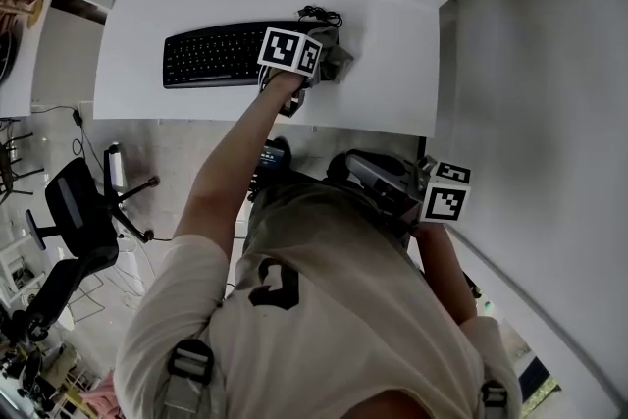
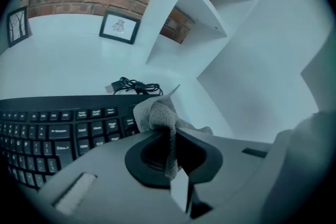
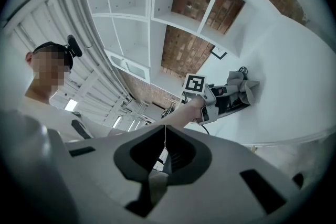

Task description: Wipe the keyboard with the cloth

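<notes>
A black keyboard point(image 1: 221, 56) lies on the white table point(image 1: 392, 93). My left gripper point(image 1: 322, 60) is at the keyboard's right end, shut on a grey cloth point(image 1: 336, 62). In the left gripper view the cloth point(image 2: 156, 114) bunches up out of the shut left gripper point(image 2: 170, 132) and hangs over the last keys of the keyboard point(image 2: 58, 128). My right gripper point(image 1: 371, 174) is held back near the person's body, off the table's front edge. The right gripper point(image 3: 164, 136) has its jaws shut with nothing between them and looks toward the left gripper point(image 3: 227, 98) and the cloth point(image 3: 245, 86).
A coiled black cable point(image 2: 134, 85) lies just behind the keyboard's right end. Two framed pictures point(image 2: 119, 27) point(image 2: 17, 25) stand at the table's back. White shelves point(image 2: 210, 2) rise at the right. An office chair point(image 1: 83, 211) stands on the floor at the left.
</notes>
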Motion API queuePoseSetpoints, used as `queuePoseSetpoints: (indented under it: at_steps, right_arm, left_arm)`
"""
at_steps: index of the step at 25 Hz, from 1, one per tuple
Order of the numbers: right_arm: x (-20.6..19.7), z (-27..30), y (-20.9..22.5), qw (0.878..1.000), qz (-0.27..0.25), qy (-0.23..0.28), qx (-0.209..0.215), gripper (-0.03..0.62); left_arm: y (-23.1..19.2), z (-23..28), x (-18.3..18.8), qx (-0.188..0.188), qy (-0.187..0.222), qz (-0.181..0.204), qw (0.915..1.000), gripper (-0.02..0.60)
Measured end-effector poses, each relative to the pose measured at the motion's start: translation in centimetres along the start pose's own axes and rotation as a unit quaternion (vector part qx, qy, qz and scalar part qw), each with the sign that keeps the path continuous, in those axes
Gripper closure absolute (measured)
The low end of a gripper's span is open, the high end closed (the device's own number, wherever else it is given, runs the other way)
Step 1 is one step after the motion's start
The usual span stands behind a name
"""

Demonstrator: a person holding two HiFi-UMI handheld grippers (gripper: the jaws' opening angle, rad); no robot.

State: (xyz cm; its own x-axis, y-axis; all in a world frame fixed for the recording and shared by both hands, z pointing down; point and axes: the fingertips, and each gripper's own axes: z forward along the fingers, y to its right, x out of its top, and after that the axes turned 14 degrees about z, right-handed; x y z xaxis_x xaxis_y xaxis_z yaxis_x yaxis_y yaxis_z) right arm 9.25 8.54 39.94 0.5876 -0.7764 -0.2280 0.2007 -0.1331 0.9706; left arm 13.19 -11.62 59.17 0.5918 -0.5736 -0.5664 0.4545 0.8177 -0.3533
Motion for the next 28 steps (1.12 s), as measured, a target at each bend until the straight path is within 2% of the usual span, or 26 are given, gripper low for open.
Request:
queuePoseSetpoints:
  at_steps: [3,5,8,13,18,21,24,28]
  right_arm:
    - [0.4,-1.7,0.0,1.000,-0.003,0.009,0.004,0.588]
    - [0.7,-2.6,0.0,1.000,-0.008,0.014,0.009,0.588]
    - [1.0,-3.6,-0.1,1.000,-0.018,0.015,0.017,0.588]
    - [1.4,-4.2,-0.6,0.999,-0.027,0.005,0.038,0.588]
    - [1.3,-4.3,-1.3,0.998,-0.023,-0.013,0.065,0.588]
    - [0.4,-4.0,-1.5,0.996,-0.014,-0.036,0.081,0.588]
    - [-0.5,-3.8,-1.7,0.995,-0.015,-0.051,0.088,0.588]
    - [-1.8,-3.1,-2.4,0.993,-0.018,-0.057,0.099,0.588]
  left_arm:
    - [1.9,0.6,1.2,-0.021,0.022,-0.013,0.9995,0.572]
    - [2.4,-0.1,1.4,-0.021,0.038,-0.019,0.9989,0.572]
    - [2.0,-3.2,0.7,0.008,0.074,-0.030,0.9968,0.572]
    - [1.9,-10.8,-1.7,0.047,0.136,-0.070,0.9871,0.572]
    - [5.3,-16.1,-2.0,0.058,0.201,-0.075,0.9749,0.572]
    - [8.9,-16.8,-1.7,0.042,0.238,-0.068,0.9679,0.572]
    - [12.3,-17.6,-1.4,0.003,0.266,-0.057,0.9622,0.572]
    - [14.0,-19.6,-2.6,-0.024,0.290,-0.061,0.9549,0.572]
